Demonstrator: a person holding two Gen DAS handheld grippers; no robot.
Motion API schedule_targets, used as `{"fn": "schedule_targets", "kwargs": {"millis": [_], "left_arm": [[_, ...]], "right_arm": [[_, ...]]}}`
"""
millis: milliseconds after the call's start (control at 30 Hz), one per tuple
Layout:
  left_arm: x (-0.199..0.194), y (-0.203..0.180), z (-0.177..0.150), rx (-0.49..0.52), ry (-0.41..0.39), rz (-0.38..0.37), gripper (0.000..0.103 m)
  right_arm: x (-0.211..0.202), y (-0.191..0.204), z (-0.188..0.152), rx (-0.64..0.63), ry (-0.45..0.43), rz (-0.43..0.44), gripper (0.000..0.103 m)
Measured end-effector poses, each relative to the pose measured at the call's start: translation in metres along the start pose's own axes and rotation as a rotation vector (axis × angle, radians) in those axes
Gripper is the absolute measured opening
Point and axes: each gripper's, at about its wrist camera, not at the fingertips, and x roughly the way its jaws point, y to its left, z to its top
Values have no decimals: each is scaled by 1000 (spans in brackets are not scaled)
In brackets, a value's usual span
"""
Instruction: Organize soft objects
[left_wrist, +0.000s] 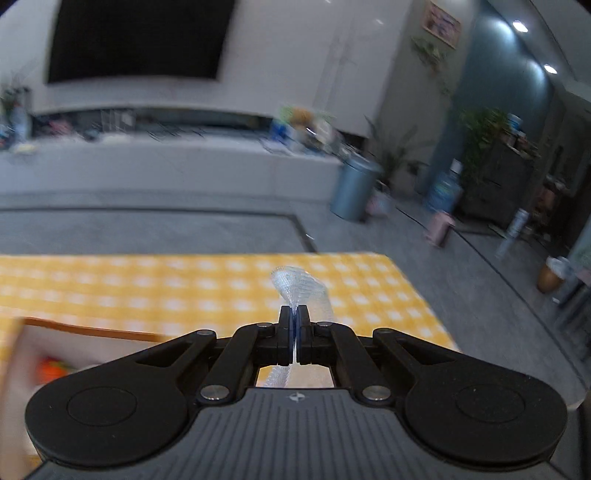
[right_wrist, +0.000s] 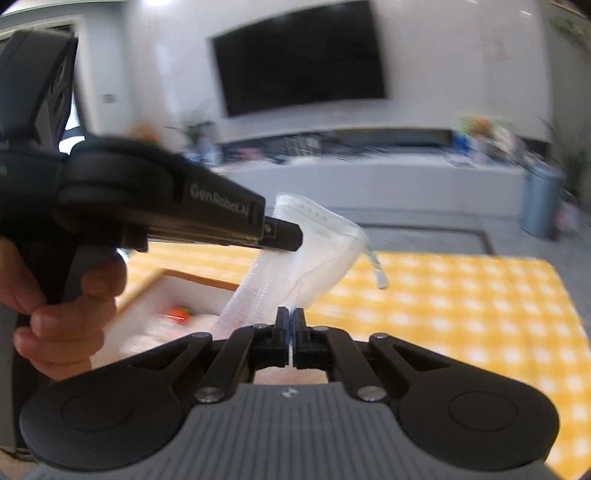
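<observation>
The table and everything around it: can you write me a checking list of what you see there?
Surface: table under a yellow and white checked cloth.
Job's things: a white mesh cloth lifted above the table, pinched at two spots; a white box with a wooden rim holds soft white things and something orange, too blurred to name.
Clutter: nothing seen on the bare cloth.
Grippers: left gripper and right gripper are both shut on the mesh cloth; a hand holds the left one.
Cables: nothing seen.
Surroundings: dark TV on a white wall, long low shelf, grey bin, plants.
</observation>
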Motion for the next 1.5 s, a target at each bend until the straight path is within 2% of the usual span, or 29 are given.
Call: {"fn": "schedule_targets", "kwargs": {"millis": [100, 233, 333, 400, 433, 600, 667, 733, 800, 833, 900, 933, 967, 1033, 1100, 1167, 1267, 1367, 1500], "left_arm": [[-32, 37, -12, -40, -52, 86, 1], [-44, 80, -40, -48, 8, 192, 2], [-40, 107, -66, -65, 19, 291, 2], [-34, 125, -79, -100, 51, 303, 2], [-33, 133, -85, -115, 67, 303, 2], [-20, 136, -106, -86, 109, 353, 2], [-25, 132, -111, -55, 98, 383, 19], [-32, 128, -113, -33, 77, 407, 64], [-49, 131, -116, -26, 26, 419, 79], [-53, 128, -116, -19, 0, 426, 80], [-61, 121, -113, 6, -40, 450, 86], [-64, 117, -112, 25, -66, 464, 88], [-69, 110, -111, 50, -99, 477, 88], [-76, 97, -111, 107, -160, 492, 95], [-87, 81, -111, 137, -215, 509, 99], [-97, 68, -111, 139, -270, 497, 99], [-108, 46, -113, 128, -322, 450, 99], [-116, 23, -121, 173, -370, 378, 102], [-115, -1, -135, 168, -380, 345, 103]], "right_arm": [[7, 51, 9, -69, 3, 83, 0], [39, 109, 2, -131, 65, 128, 0], [68, 144, -17, -149, 161, 167, 0], [85, 163, -34, -178, 226, 168, 0], [88, 185, -44, -194, 251, 160, 0], [117, 191, -71, -202, 333, 128, 0], [123, 187, -76, -190, 333, 99, 0], [126, 185, -77, -177, 338, 93, 0], [137, 184, -76, -168, 337, 93, 0], [136, 183, -76, -165, 336, 90, 4], [131, 180, -74, -148, 317, 74, 21], [127, 178, -72, -136, 307, 70, 49], [127, 175, -70, -122, 288, 71, 69], [117, 168, -66, -105, 233, 79, 82], [101, 163, -63, -98, 175, 79, 85], [81, 155, -60, -82, 109, 58, 98], [49, 140, -62, -81, 3, 15, 100], [23, 123, -68, -88, -80, -59, 100], [-5, 101, -80, -74, -169, -115, 100]]}}
